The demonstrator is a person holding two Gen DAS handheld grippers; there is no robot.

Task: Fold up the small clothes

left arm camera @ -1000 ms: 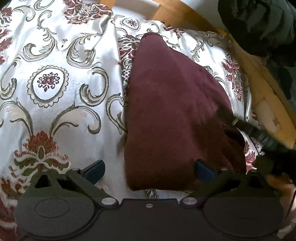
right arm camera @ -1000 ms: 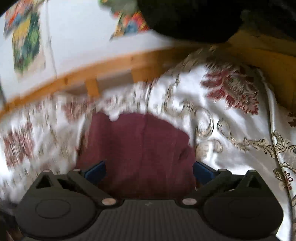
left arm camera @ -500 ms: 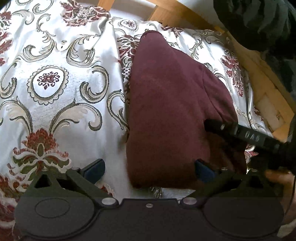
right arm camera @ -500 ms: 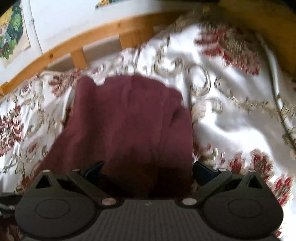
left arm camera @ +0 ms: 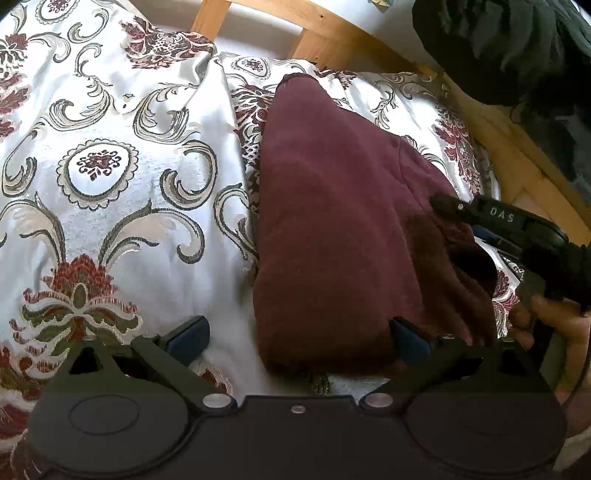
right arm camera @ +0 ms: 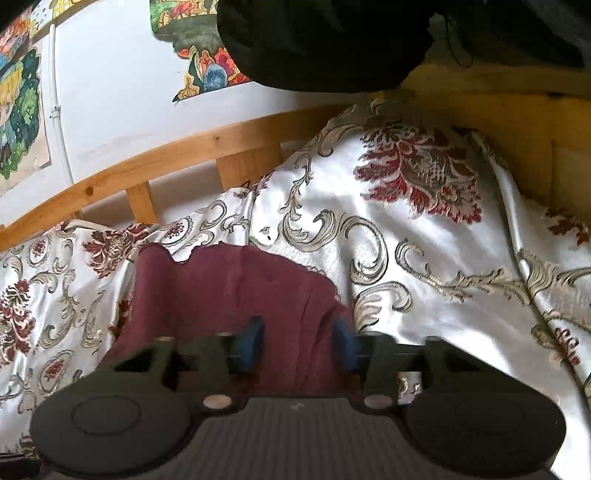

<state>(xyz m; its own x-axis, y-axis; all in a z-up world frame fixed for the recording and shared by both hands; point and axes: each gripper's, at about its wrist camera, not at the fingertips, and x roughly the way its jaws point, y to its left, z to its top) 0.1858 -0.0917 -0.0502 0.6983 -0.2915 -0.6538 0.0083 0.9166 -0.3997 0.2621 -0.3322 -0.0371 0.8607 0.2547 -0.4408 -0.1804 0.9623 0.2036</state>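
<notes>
Right hand-held gripper [right arm camera: 297, 345] down on near right edge of maroon garment [left arm camera: 332, 229], jaws just been closing, cloth bunched between blue pads; whether pads already pinch, unclear. Left hand-held gripper [left arm camera: 299, 332] wide apart, hovering at near left corner, gripping nothing. Garment flat on patterned bedspread [left arm camera: 110, 166], long axis running away toward wooden bed rail [left arm camera: 332, 33]. Right nearer to cloth edge. Likely next: lift near edge, carry along long axis toward far end.
</notes>
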